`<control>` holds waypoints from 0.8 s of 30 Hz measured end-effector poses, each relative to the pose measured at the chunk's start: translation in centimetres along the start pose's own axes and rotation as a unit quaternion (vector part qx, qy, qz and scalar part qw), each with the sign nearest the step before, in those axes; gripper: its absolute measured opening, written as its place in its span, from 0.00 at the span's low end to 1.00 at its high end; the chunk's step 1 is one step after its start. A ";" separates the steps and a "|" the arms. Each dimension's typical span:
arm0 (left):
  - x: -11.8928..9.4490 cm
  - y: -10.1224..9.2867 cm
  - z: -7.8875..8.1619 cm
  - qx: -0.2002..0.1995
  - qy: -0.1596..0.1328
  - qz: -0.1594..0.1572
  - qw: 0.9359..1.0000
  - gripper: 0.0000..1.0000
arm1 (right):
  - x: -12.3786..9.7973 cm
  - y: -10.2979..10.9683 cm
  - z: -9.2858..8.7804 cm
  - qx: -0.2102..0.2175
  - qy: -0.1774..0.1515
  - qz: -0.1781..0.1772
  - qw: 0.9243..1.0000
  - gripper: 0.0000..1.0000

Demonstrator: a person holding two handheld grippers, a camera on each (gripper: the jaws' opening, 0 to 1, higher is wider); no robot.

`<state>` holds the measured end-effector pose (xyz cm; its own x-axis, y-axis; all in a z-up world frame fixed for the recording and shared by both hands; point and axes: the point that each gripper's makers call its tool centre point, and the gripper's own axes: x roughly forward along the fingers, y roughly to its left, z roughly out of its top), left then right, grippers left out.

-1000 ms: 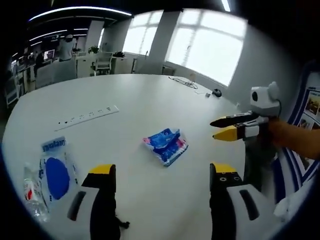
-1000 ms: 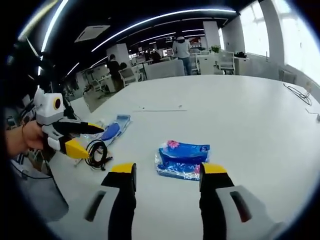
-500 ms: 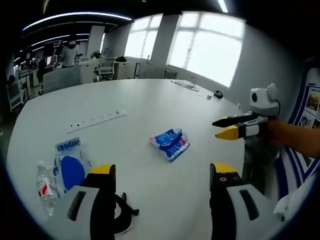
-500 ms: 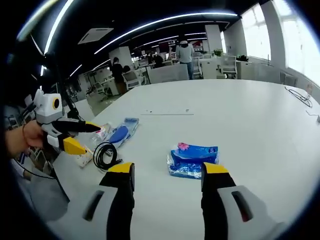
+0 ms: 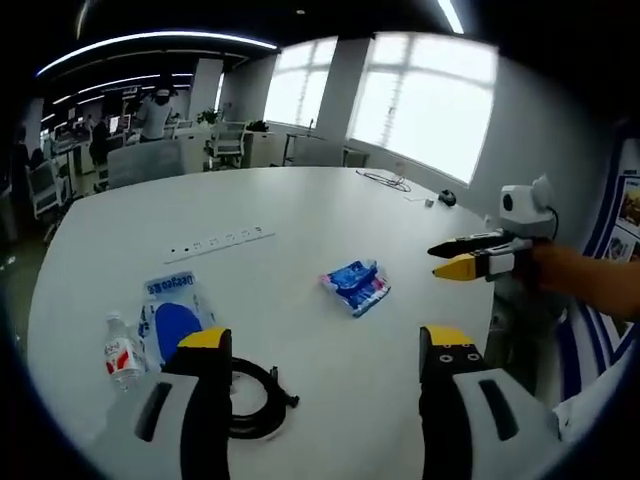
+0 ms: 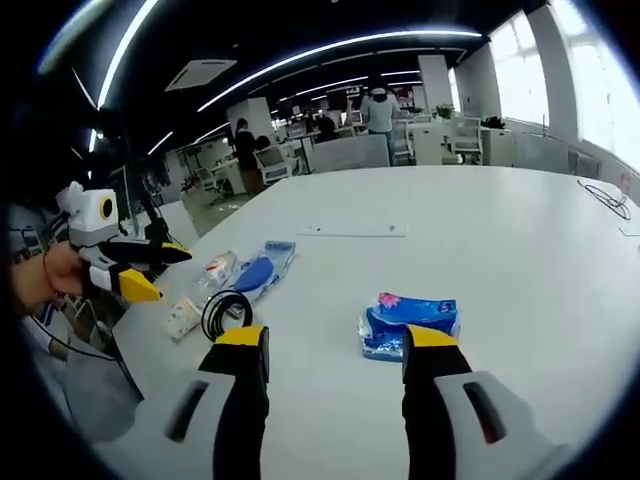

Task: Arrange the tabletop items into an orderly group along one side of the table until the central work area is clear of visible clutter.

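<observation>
A blue tissue pack (image 5: 356, 285) (image 6: 408, 318) lies near the middle of the white round table (image 5: 300, 210) (image 6: 480, 230). A blue-and-white packet (image 5: 172, 315) (image 6: 256, 270), a small water bottle (image 5: 122, 353) (image 6: 214, 270) and a coiled black cable (image 5: 255, 398) (image 6: 224, 312) lie together near the table edge. My left gripper (image 5: 322, 345) is open with nothing between its jaws, held above the cable. My right gripper (image 6: 335, 342) is open and empty, just short of the tissue pack. Each gripper also appears from the side in the other's view (image 5: 462, 258) (image 6: 140, 270).
A white power strip (image 5: 218, 243) (image 6: 352, 230) lies farther across the table. A black cable (image 5: 385, 180) (image 6: 605, 195) and a mouse (image 5: 446, 198) rest at the far edge. A small white object (image 6: 182, 317) lies by the coil. Office desks, chairs and people stand beyond.
Both cameras have pulled back from the table, so the tissue pack looks smaller and farther. The bottle, packet and coiled cable have come more fully into view. Nothing on the table moved.
</observation>
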<state>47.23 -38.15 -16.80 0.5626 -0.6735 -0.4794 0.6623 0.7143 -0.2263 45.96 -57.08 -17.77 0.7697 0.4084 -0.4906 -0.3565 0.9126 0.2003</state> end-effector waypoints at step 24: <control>-7.0 4.9 -2.2 -0.029 -0.022 0.064 0.997 0.76 | 4.1 7.7 0.1 -0.037 0.024 0.068 0.997 0.53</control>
<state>45.42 -29.55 -16.38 0.6623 -0.5829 -0.4707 0.5542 0.8039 -0.2157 46.44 -48.35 -18.12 0.6859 0.5246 -0.5042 -0.4945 0.8444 0.2058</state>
